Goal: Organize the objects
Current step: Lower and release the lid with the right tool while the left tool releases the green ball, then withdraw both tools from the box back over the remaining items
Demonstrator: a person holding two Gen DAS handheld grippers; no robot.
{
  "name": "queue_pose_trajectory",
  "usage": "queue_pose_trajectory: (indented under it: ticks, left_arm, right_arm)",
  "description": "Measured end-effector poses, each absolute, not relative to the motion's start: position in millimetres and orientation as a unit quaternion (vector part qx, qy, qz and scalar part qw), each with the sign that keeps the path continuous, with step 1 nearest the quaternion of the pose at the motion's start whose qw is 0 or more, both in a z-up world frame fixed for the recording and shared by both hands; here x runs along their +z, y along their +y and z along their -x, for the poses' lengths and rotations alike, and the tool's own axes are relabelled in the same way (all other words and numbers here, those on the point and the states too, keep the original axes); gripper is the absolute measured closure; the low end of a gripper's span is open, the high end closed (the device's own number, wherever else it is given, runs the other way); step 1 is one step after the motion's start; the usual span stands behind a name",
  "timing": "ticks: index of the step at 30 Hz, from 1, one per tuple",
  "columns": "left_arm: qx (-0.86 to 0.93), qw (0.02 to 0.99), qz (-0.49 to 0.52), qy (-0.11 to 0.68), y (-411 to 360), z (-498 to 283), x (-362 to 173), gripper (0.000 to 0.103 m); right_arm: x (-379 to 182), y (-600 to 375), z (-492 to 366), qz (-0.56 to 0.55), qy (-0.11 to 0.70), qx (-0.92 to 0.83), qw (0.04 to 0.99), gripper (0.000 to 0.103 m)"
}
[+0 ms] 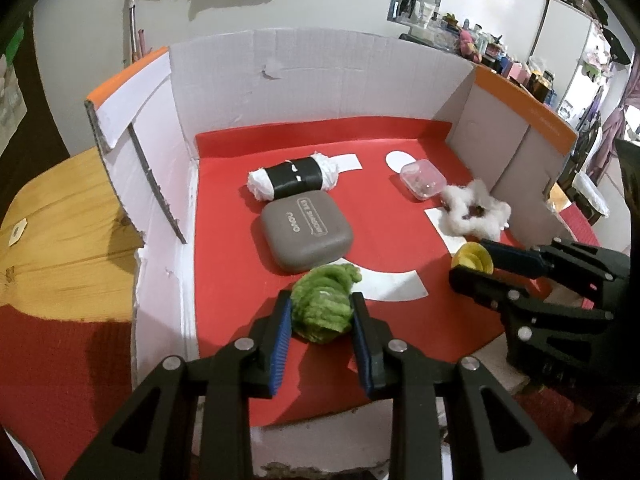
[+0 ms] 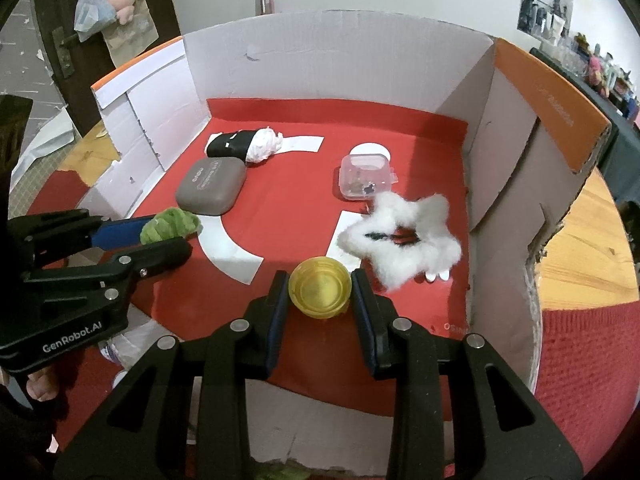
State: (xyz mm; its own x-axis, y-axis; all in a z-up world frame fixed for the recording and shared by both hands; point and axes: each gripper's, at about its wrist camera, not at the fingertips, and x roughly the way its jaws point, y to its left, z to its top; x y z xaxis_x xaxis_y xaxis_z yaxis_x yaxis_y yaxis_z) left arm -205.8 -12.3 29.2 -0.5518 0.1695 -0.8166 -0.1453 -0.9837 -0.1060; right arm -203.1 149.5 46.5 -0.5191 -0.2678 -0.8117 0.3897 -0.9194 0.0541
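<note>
My left gripper (image 1: 320,304) is shut on a fuzzy green scrunchie (image 1: 326,300), held just above the red floor (image 1: 224,256) of the cardboard box. In the right wrist view that gripper (image 2: 176,236) sits at the left with the green scrunchie (image 2: 170,226) in it. My right gripper (image 2: 320,286) is shut on a small yellow cup (image 2: 320,288), open side facing the camera. The left wrist view shows the same gripper (image 1: 468,266) and yellow cup (image 1: 472,258) at the right. A fluffy white scrunchie (image 2: 404,240) lies just beyond the cup.
On the red floor lie a grey eye-shadow case (image 1: 306,232), a white roll with a black band (image 1: 294,178) and a small clear plastic box (image 2: 364,176). White cardboard walls (image 1: 320,80) close the back and both sides. A wooden table (image 1: 60,240) lies outside on the left.
</note>
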Motion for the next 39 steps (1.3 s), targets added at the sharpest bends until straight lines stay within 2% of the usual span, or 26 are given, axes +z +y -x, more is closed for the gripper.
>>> queue_pose_trajectory:
  ticks: [1, 2, 3, 4, 13, 20, 29, 34, 39]
  left_arm:
    - [0.881, 0.09, 0.464, -0.014, -13, 206, 29, 0.071]
    - [0.881, 0.09, 0.463, -0.014, -13, 206, 29, 0.069]
    - [0.882, 0.089, 0.462, -0.013, -12, 206, 30, 0.068]
    - [0.883, 0.088, 0.462, -0.01, -11, 206, 30, 0.066]
    - [0.885, 0.086, 0.458, -0.013, -12, 200, 34, 0.065]
    - [0.887, 0.087, 0.452, -0.017, -10, 194, 39, 0.055]
    - [0.892, 0.085, 0.443, -0.022, -10, 187, 47, 0.048]
    - [0.898, 0.077, 0.433, -0.021, -11, 179, 53, 0.039]
    - [0.899, 0.075, 0.43, -0.025, -13, 172, 55, 0.035]
  right_arm:
    - [47, 149, 203, -0.453, 0.067, -0.868, 0.192, 0.07]
    - [48, 148, 203, -0.455, 0.063, -0.865, 0.2, 0.061]
    - [49, 146, 202, -0.454, 0.063, -0.865, 0.203, 0.046]
    - [49, 144, 201, -0.453, 0.068, -0.865, 0.204, 0.041]
    - [54, 143, 196, -0.447, 0.074, -0.868, 0.202, 0.041]
    - [57, 147, 191, -0.445, 0.065, -0.869, 0.207, 0.041]
    - [66, 151, 179, -0.438, 0.06, -0.872, 0.209, 0.04]
    - [71, 152, 172, -0.432, 0.057, -0.875, 0.21, 0.034]
    - [76, 153, 165, -0.427, 0.057, -0.878, 0.209, 0.031]
